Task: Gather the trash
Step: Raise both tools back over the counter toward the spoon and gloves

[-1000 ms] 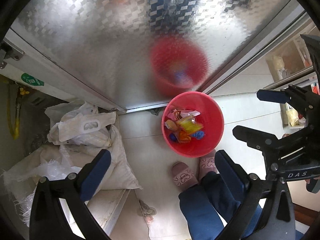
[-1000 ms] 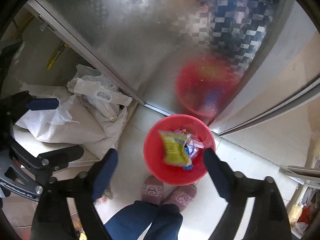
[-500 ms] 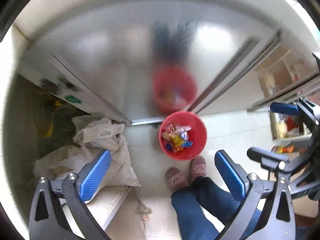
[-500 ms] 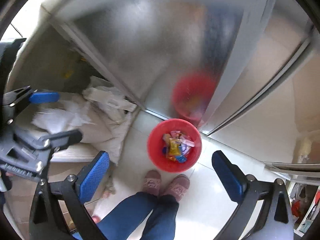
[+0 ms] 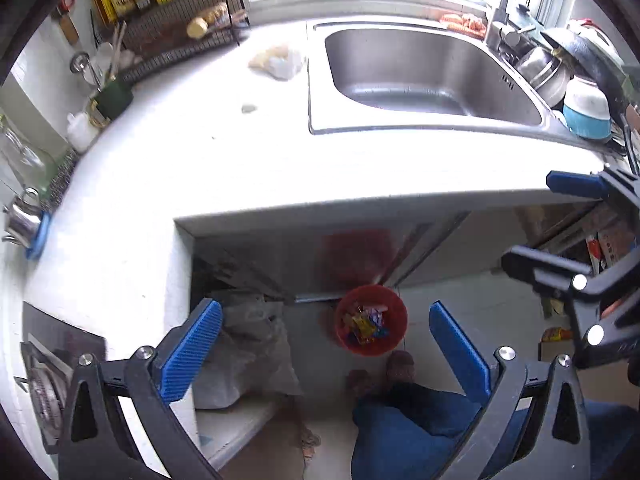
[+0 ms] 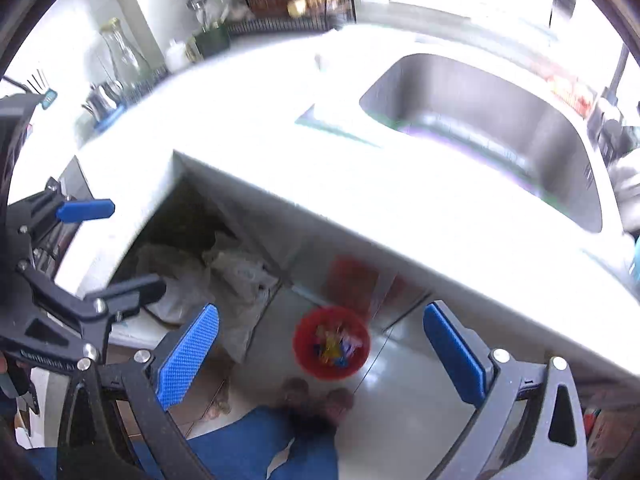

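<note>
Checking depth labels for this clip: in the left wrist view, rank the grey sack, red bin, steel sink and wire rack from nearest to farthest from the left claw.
1. Grey sack, by the left finger, under the counter.
2. Red bin, on the floor between the fingers of the left claw.
3. Steel sink, up on the counter, right.
4. Wire rack, back left.

Left gripper (image 5: 324,350) empty, jaws wide, right gripper (image 6: 320,354) likewise

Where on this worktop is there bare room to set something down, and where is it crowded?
Free: the white worktop between the sink and the canisters at the left edge, apart from a small scrap and a crumpled bag. Crowded: the wire rack behind, and the stacked dishes right of the sink.
</note>
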The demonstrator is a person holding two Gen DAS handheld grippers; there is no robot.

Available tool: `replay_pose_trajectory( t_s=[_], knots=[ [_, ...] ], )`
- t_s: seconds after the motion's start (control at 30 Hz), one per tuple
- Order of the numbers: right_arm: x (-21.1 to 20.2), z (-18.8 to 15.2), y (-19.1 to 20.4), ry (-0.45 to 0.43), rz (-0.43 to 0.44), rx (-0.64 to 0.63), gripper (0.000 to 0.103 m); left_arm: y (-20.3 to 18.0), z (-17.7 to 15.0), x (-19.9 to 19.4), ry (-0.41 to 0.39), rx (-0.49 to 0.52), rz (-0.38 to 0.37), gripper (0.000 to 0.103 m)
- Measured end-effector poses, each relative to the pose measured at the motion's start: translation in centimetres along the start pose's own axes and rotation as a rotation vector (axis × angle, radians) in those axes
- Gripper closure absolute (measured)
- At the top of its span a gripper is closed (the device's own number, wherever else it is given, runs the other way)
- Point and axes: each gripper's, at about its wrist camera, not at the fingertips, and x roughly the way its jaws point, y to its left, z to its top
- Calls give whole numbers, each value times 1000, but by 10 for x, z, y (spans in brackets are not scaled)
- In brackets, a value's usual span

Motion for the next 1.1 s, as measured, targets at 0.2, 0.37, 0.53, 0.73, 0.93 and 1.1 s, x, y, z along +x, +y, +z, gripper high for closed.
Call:
replay_pose_trajectory(
  t_s=[0.2,0.37,0.53,0.73,0.93,1.1],
  knots=[
    [-32,22,-10,-86,8,-17,1,-1,20,-27,-42,-2,31,0],
    [-40,33,-13,-123,29,-13,1,9,34,-53,-83,-10,25,0],
    [-44,43,-17,-166,40,0,1,18,54,-63,-116,6,27,0],
    [-31,61,-19,-169,45,41,1,37,79,-41,-96,29,15,0],
    [-9,86,-23,-147,29,85,1,64,118,-4,-55,94,-24,0],
    [17,115,-24,-111,-4,119,1,91,156,36,-11,154,-77,0]
  ],
)
